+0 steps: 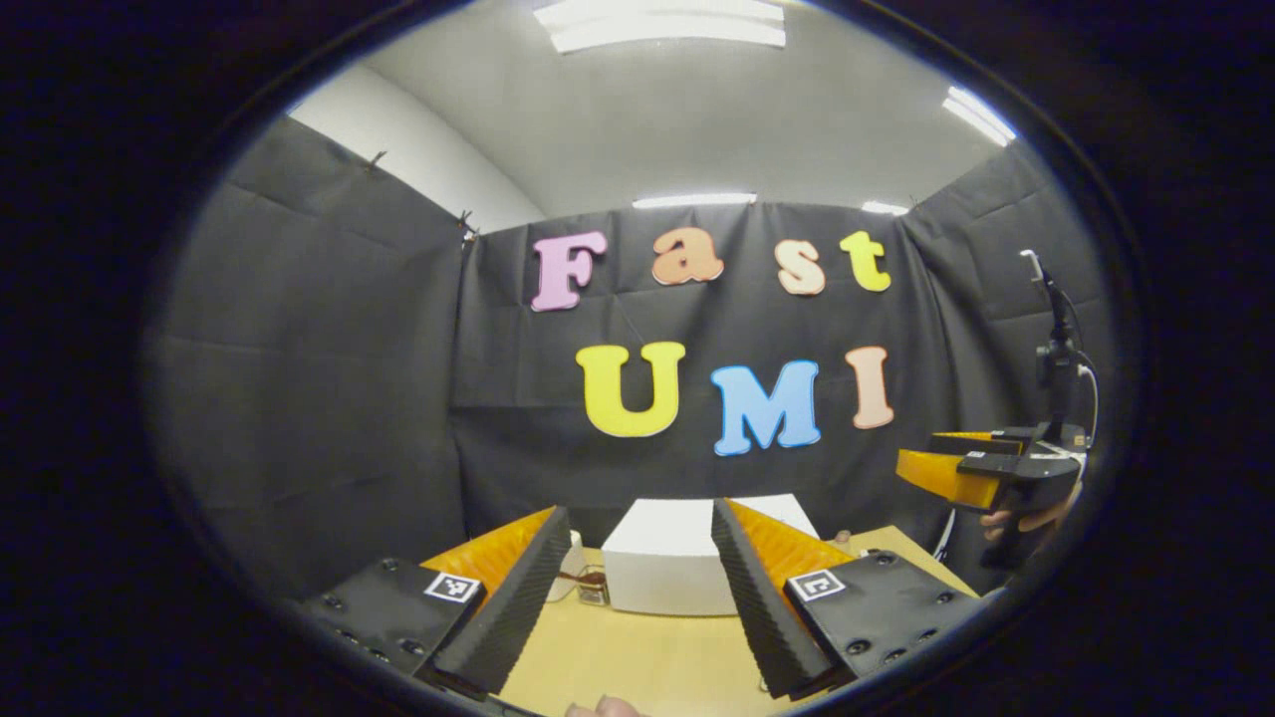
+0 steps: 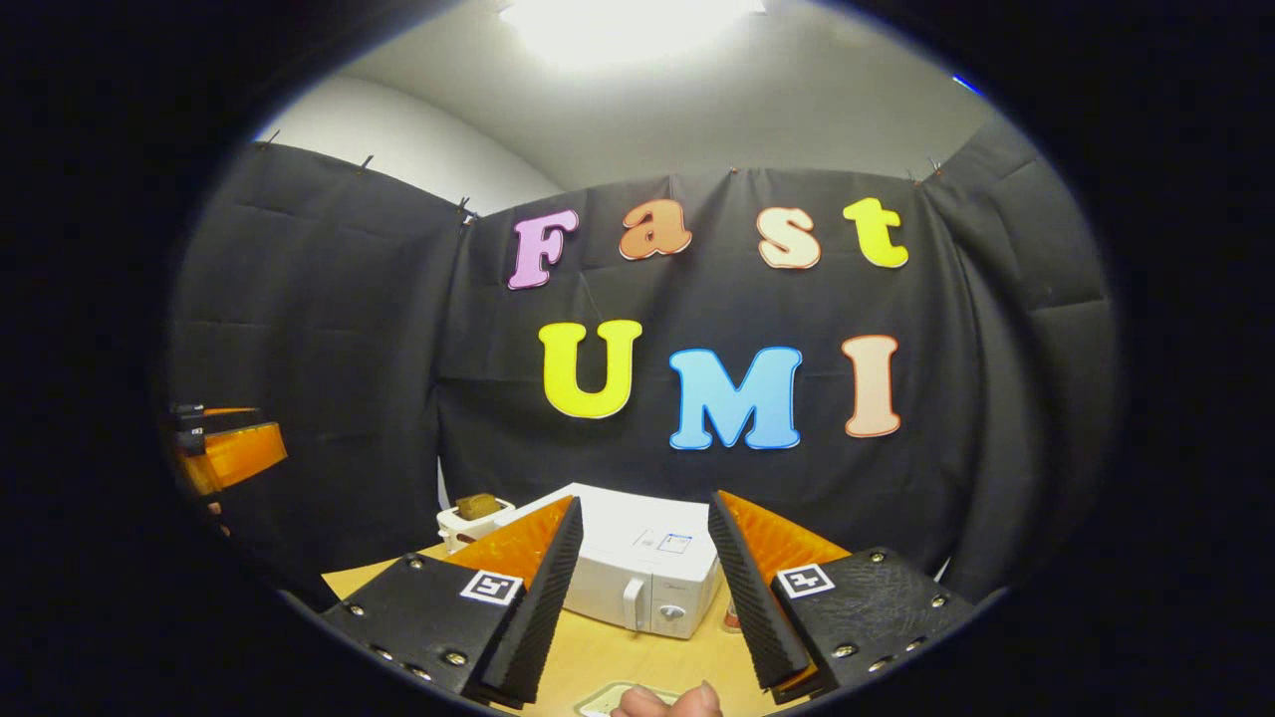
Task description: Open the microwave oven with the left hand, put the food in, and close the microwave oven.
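Observation:
A white microwave oven stands on the wooden table with its door shut; its handle and knob face me. A piece of brown food lies in a small white dish just left of the oven. My right gripper hovers open in front of the oven, apart from it. In the left gripper view the oven sits between the fingers of my open left gripper, which holds nothing. The right gripper floats at the right, held by a hand.
The left gripper shows at the left edge of the right gripper view. A small object sits on the table left of the oven. A black stand rises at the far right. Fingertips show at the bottom edge.

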`<state>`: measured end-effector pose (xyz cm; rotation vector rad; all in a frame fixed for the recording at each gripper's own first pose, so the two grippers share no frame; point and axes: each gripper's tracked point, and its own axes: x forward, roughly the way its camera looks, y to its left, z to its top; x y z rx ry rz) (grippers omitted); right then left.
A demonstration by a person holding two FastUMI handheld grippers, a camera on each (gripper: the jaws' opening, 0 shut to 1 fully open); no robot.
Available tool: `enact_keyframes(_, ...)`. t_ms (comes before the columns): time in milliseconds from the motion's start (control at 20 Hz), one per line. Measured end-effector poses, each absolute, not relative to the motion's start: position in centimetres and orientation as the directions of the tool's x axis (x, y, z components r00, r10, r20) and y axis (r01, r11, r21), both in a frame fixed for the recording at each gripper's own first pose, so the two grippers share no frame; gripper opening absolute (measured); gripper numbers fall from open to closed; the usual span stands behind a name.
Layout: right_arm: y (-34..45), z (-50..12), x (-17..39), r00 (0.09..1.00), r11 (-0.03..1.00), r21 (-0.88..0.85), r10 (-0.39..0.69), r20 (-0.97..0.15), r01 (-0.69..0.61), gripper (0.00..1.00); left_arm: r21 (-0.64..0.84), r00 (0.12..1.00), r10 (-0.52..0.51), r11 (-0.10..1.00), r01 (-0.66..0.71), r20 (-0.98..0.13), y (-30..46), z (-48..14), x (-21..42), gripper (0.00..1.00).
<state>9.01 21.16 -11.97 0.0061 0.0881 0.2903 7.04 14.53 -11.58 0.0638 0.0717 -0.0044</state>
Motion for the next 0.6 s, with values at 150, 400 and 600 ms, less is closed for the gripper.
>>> enact_keyframes(150, 23.2, -11.4, 7.9, 0.96, 0.962, 0.021, 0.274, -0.066, -0.273, 0.78, 0.039, 0.997, -0.001, 0.999, 0.004, -0.083, 16.7, -13.0, 5.5, 0.95)
enact_keyframes(400, 26.5, -11.8, 6.2, 0.957, 0.961, 0.067, 0.275, -0.095, -0.27, 0.78, -0.038, 0.995, -0.009, 0.999, 0.006, -0.096, 19.6, -14.0, 4.7, 0.95)
enact_keyframes(600, 27.2, -11.7, 5.9, 0.957, 0.962, 0.043, 0.273, -0.102, -0.27, 0.78, -0.036, 0.994, -0.016, 0.999, 0.013, -0.105, 20.6, -14.4, 4.0, 0.94)
